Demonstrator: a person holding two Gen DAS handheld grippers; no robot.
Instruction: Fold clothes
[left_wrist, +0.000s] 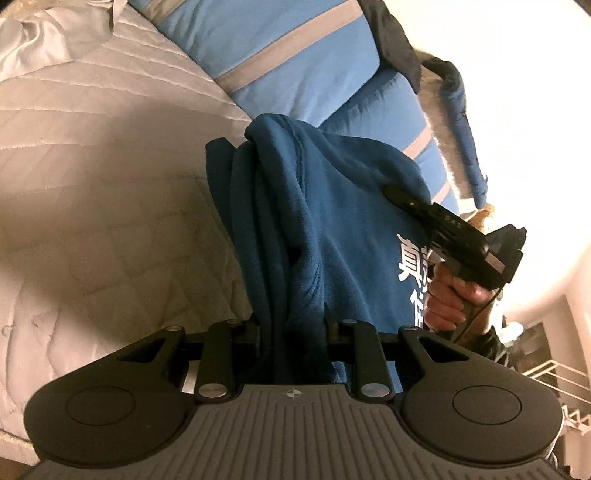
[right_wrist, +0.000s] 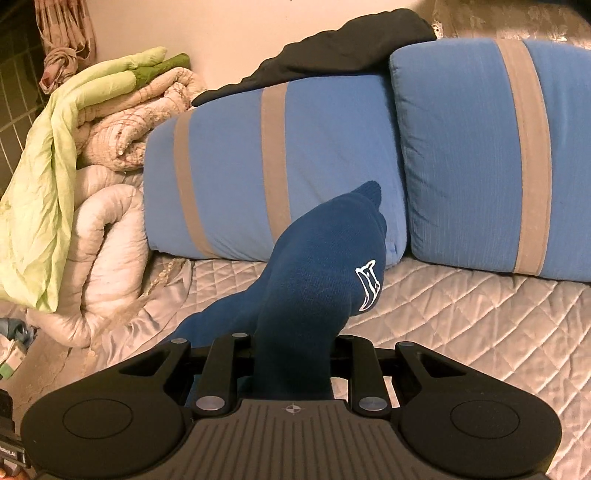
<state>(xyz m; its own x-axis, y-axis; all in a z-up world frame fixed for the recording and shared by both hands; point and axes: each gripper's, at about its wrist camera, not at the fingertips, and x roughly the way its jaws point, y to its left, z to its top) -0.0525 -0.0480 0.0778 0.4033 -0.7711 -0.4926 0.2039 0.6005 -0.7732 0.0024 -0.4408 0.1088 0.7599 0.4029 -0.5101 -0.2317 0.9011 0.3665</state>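
A dark blue sweatshirt (left_wrist: 332, 206) with white printed characters hangs bunched above the bed. My left gripper (left_wrist: 291, 332) is shut on a thick fold of it, and the cloth hides the fingertips. In the left wrist view my right gripper (left_wrist: 393, 192), held by a hand (left_wrist: 450, 295), pinches another part of the same garment at the right. In the right wrist view the sweatshirt (right_wrist: 317, 266) rises out of my right gripper (right_wrist: 291, 350), which is shut on it. A small white logo (right_wrist: 367, 284) shows on the cloth.
A quilted pale bedcover (right_wrist: 461, 325) lies below. Two blue pillows with grey stripes (right_wrist: 332, 147) stand at the back, with a dark garment (right_wrist: 332, 48) on top. Rolled duvets and a green blanket (right_wrist: 55, 155) are piled at the left. A white rack (left_wrist: 554, 380) stands at the far right.
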